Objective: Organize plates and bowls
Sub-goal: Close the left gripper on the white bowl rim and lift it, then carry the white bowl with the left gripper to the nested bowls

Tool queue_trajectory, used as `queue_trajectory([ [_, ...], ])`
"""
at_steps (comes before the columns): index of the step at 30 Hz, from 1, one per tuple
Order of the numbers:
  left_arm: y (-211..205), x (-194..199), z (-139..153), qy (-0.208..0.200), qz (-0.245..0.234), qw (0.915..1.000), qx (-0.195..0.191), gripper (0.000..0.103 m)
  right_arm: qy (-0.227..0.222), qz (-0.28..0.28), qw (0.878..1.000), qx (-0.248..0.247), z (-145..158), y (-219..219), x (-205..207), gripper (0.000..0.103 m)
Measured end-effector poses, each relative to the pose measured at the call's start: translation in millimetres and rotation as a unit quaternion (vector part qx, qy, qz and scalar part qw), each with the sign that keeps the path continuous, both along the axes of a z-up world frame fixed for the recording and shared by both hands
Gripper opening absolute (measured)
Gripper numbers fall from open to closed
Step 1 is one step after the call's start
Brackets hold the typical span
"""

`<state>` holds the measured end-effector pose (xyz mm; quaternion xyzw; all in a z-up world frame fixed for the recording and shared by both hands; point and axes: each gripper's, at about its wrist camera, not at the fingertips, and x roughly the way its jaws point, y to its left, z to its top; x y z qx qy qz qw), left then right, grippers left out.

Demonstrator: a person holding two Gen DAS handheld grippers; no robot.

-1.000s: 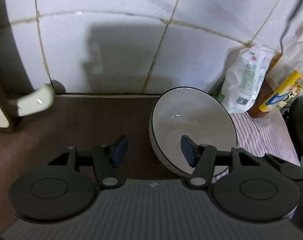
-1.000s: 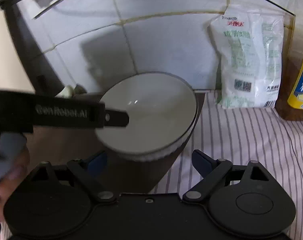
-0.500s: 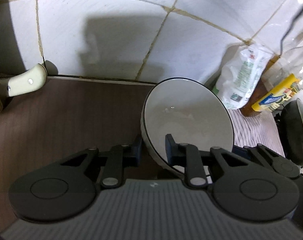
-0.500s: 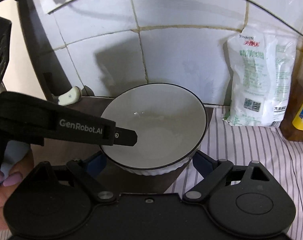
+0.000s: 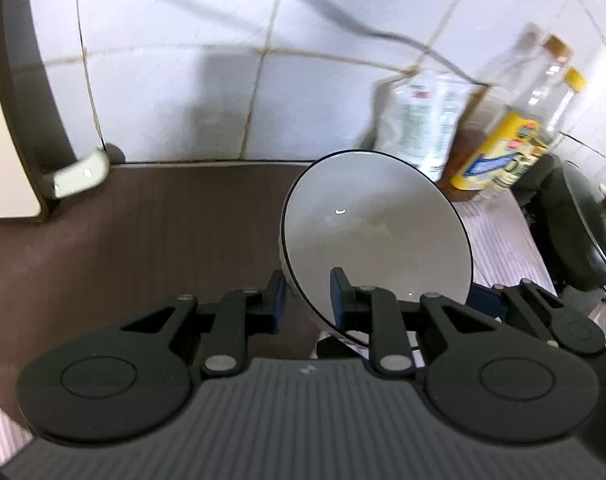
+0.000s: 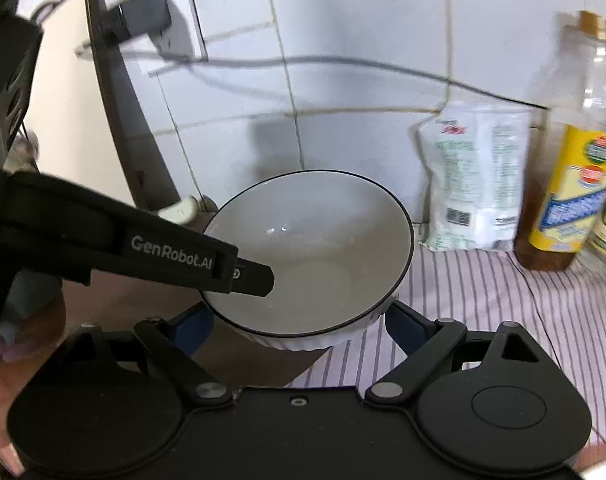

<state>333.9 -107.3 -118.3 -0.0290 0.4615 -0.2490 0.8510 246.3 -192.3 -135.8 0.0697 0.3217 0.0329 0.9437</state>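
Note:
A white bowl [image 5: 377, 236] with a thin black rim is held off the counter, tilted. My left gripper [image 5: 306, 296] is shut on the bowl's near rim, one finger inside and one outside. In the right wrist view the bowl [image 6: 323, 252] sits between the wide-open jaws of my right gripper [image 6: 299, 320], and the left gripper's finger [image 6: 247, 276] reaches over its left rim. The right fingers stand beside the bowl's ribbed underside; I cannot tell whether they touch it.
A dark brown board [image 5: 135, 240] lies below on a striped cloth [image 6: 503, 300]. A white packet [image 6: 471, 176], a yellow-labelled bottle [image 6: 563, 184] and a dark pan [image 5: 583, 224] stand to the right by the tiled wall. A cream knife handle [image 5: 79, 176] is at back left.
My left gripper closed on the bowl's rim and lifted it up and away from the wall. The right gripper rose with it, still open around the bowl.

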Motion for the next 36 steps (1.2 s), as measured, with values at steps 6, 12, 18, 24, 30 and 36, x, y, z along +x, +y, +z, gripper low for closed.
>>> queue_trajectory([
  [6,-12.8,-41.1,43.1,-0.04,-0.03,0.9987,0.011,0.022,-0.047,-0.016,0.999,0.022,27.8,-8.9,-53.6,0.095],
  [12,-30.1,-84.3,72.5,-0.051,-0.067,0.9964,0.012,0.021,-0.093,-0.036,0.995,-0.011,48.7,-6.5,-112.7,0.095],
  [18,-56.6,-118.9,77.9,-0.044,-0.102,0.9937,0.007,0.021,-0.097,-0.071,0.992,-0.021,57.5,-18.9,-162.4,0.095],
  [24,-89.3,-144.5,62.3,-0.028,-0.135,0.9904,0.01,0.021,-0.085,-0.092,0.991,-0.053,49.6,-36.0,-194.3,0.095],
  [30,-118.2,-151.2,45.0,0.001,-0.15,0.9885,0.014,0.021,-0.068,-0.115,0.99,-0.038,33.2,-60.5,-211.0,0.095],
  [36,-142.5,-150.1,17.8,0.027,-0.152,0.9877,0.026,0.021,-0.041,-0.133,0.989,-0.044,13.7,-75.4,-208.1,0.095],
])
